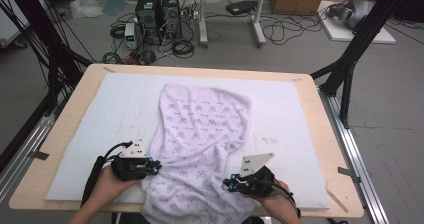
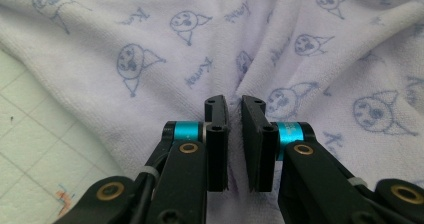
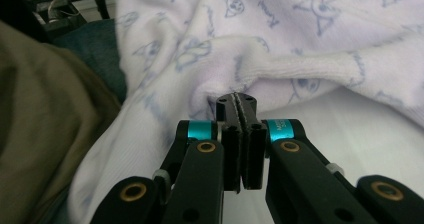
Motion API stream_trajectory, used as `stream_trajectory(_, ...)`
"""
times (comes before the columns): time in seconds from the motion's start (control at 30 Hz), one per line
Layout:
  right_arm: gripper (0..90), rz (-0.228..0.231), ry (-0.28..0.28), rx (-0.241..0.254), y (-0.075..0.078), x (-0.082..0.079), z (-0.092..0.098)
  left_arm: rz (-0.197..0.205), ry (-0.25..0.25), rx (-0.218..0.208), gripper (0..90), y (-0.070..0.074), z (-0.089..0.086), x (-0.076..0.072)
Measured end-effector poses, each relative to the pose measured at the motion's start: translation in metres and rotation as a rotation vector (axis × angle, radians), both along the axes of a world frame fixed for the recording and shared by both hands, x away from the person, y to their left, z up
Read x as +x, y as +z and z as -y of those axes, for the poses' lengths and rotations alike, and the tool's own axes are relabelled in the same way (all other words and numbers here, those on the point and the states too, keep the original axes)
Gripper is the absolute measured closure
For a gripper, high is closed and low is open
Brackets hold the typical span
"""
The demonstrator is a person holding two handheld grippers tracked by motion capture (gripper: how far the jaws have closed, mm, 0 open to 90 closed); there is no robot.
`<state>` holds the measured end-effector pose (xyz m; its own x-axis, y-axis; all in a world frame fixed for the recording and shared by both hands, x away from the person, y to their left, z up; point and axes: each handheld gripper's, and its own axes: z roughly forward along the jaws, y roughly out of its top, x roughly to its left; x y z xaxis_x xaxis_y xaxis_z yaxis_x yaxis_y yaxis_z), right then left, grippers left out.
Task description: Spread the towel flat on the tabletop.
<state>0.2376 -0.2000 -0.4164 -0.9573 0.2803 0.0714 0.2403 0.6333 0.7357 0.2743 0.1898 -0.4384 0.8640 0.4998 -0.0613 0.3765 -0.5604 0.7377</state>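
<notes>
A pale lilac towel [image 1: 205, 129] printed with small blue figures lies rumpled on the white foam mat [image 1: 115, 109], its near end hanging over the table's front edge. My left gripper [image 1: 157, 168] is at the towel's left edge. In the left gripper view its jaws [image 2: 235, 101] stand nearly together, with towel [image 2: 150, 34] folds running in toward them and cloth in the narrow gap. My right gripper [image 1: 227, 185] is at the towel's lower right edge. Its jaws [image 3: 236, 98] are pressed together on a bunched ridge of towel [image 3: 280, 29].
The mat covers most of a wooden table [image 1: 80, 89]. Black frame legs [image 1: 350, 59] stand at the right, and computer towers [image 1: 157, 14] with cables sit on the floor beyond. The person's olive clothing [image 3: 40, 109] is close on the left in the right gripper view.
</notes>
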Motion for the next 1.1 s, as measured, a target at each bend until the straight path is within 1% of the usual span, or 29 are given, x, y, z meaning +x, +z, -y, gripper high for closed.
stream_trajectory(0.07, 89.7, 0.006, -0.023, 0.001, 0.004, -0.009, 0.013, 0.003, 0.000, -0.006, 79.3, 0.002, -0.001, -0.001)
stream_trajectory(0.17, 89.6, 0.008, -0.042, 0.015, 0.011, -0.020, 0.030, 0.009, 0.003, -0.013, 76.9, 0.004, -0.002, -0.002)
stream_trajectory(0.23, 89.3, 0.010, -0.054, 0.038, 0.015, -0.021, 0.039, 0.008, 0.013, -0.015, 71.9, 0.005, -0.002, -0.001)
stream_trajectory(0.3, 84.4, 0.023, -0.096, 0.045, 0.016, -0.017, 0.043, 0.009, 0.021, -0.013, 67.0, 0.004, -0.002, 0.000)
stream_trajectory(0.33, 81.1, 0.023, -0.107, 0.041, 0.014, -0.013, 0.042, 0.008, 0.030, -0.014, 64.8, 0.004, -0.002, 0.001)
stream_trajectory(0.4, 77.0, 0.031, -0.116, 0.018, 0.009, -0.005, 0.036, 0.010, 0.030, -0.006, 63.6, 0.003, -0.002, 0.001)
stream_trajectory(0.47, 73.8, 0.022, -0.117, 0.012, 0.002, 0.003, 0.028, 0.002, 0.029, 0.004, 65.5, 0.001, -0.002, 0.001)
stream_trajectory(0.5, 70.8, 0.029, -0.123, -0.006, -0.002, 0.007, 0.023, -0.006, 0.024, 0.008, 65.9, -0.001, -0.001, 0.002)
stream_trajectory(0.53, 69.9, 0.025, -0.128, -0.022, -0.006, 0.010, 0.019, -0.008, 0.021, -0.002, 67.0, -0.003, -0.001, 0.002)
stream_trajectory(0.57, 69.5, 0.015, -0.124, -0.026, -0.010, 0.015, 0.015, -0.010, 0.018, -0.010, 68.9, -0.003, -0.001, 0.002)
stream_trajectory(0.6, 70.2, 0.007, -0.123, -0.032, -0.014, 0.019, 0.011, -0.011, 0.008, -0.007, 72.0, -0.002, -0.001, 0.002)
stream_trajectory(0.63, 72.8, 0.001, -0.117, -0.038, -0.018, 0.022, 0.007, -0.013, -0.001, -0.009, 74.7, -0.002, 0.000, 0.002)
stream_trajectory(0.67, 77.4, -0.002, -0.108, -0.040, -0.020, 0.025, 0.002, -0.009, -0.006, -0.005, 78.0, -0.002, 0.000, 0.001)
stream_trajectory(0.7, 83.4, -0.012, -0.092, -0.041, -0.021, 0.028, -0.004, -0.008, -0.010, -0.007, 79.1, -0.003, 0.001, 0.000)
stream_trajectory(0.73, 89.3, -0.017, -0.081, -0.054, -0.021, 0.030, -0.010, -0.009, -0.005, -0.011, 79.9, -0.003, 0.001, 0.000)
stream_trajectory(0.77, 89.4, -0.007, -0.065, -0.064, -0.020, 0.032, -0.016, -0.010, -0.005, -0.013, 80.2, -0.003, 0.000, 0.000)
stream_trajectory(0.83, 89.4, 0.005, -0.034, -0.065, -0.015, 0.034, -0.029, -0.009, -0.009, -0.014, 80.3, -0.003, 0.000, 0.000)
stream_trajectory(0.9, 89.3, 0.022, -0.018, -0.101, -0.015, 0.034, -0.039, -0.008, -0.009, -0.011, 80.1, -0.003, -0.001, 0.000)
stream_trajectory(0.93, 88.9, 0.031, -0.021, -0.114, -0.015, 0.034, -0.040, -0.011, -0.003, -0.014, 79.6, -0.003, -0.001, 0.000)
stream_trajectory(0.97, 87.4, 0.030, -0.021, -0.110, -0.016, 0.033, -0.039, -0.011, 0.001, -0.016, 78.3, -0.003, -0.001, 0.000)
stream_trajectory(1.0, 83.9, 0.031, -0.026, -0.104, -0.015, 0.032, -0.036, -0.010, 0.004, -0.015, 75.8, -0.003, -0.001, 0.000)
stream_trajectory(1.03, 81.1, 0.033, -0.041, -0.094, -0.015, 0.030, -0.033, -0.006, 0.008, -0.011, 72.8, -0.002, -0.002, 0.000)
stream_trajectory(1.1, 78.0, 0.043, -0.044, -0.061, -0.014, 0.025, -0.023, 0.000, 0.015, -0.014, 68.7, -0.001, -0.004, 0.000)
